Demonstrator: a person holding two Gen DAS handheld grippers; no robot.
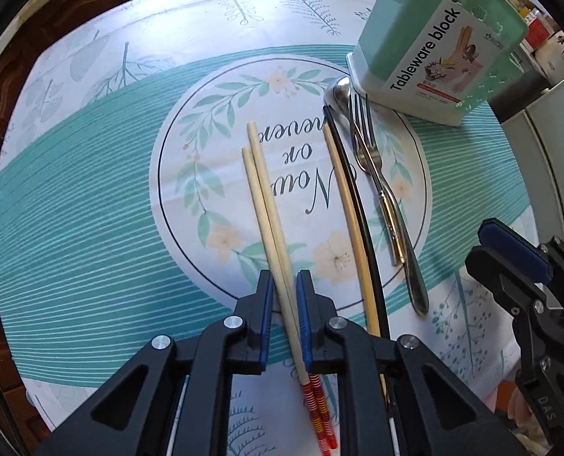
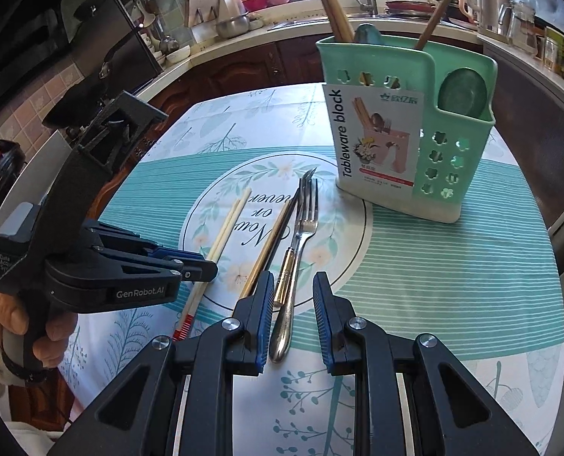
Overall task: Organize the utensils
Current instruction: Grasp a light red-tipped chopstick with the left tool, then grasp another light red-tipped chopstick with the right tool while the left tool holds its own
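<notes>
Left claw (image 1: 283, 304) straddles the pale chopstick pair (image 1: 261, 190), blue pads (image 1: 266, 300) close on either side of the sticks near their red-striped ends; whether the pads press the wood or only flank it cannot be told, and the pair appears to lie flat on the table (image 1: 92, 197). Tips of the pair run forward and slightly left from this claw. To its right lie a single tan chopstick (image 1: 348, 209) and a black chopstick (image 1: 357, 205), side by side, then a spoon (image 1: 340, 91) whose bowl shows ahead near the holder, and two forks (image 1: 369, 152) overlapping, one with a gold handle. Forward and far right of the left claw stands the green tableware block (image 1: 426, 38), upright, already carrying a few long utensils, seen from the right wrist view. Right claw (image 2: 293, 315) hangs released, fingers apart and empty, the fork handles just ahead of its left finger; the block (image 2: 403, 129) is forward and to its right. Judged step: pickup of the chopstick pair, early in the job, since most pieces are loose on the table. Next move likely calls for a firm close on both sticks together, a level lift, then tipping them upright over a block compartment. Risk: the sticks scissoring or one slipping out.
</notes>
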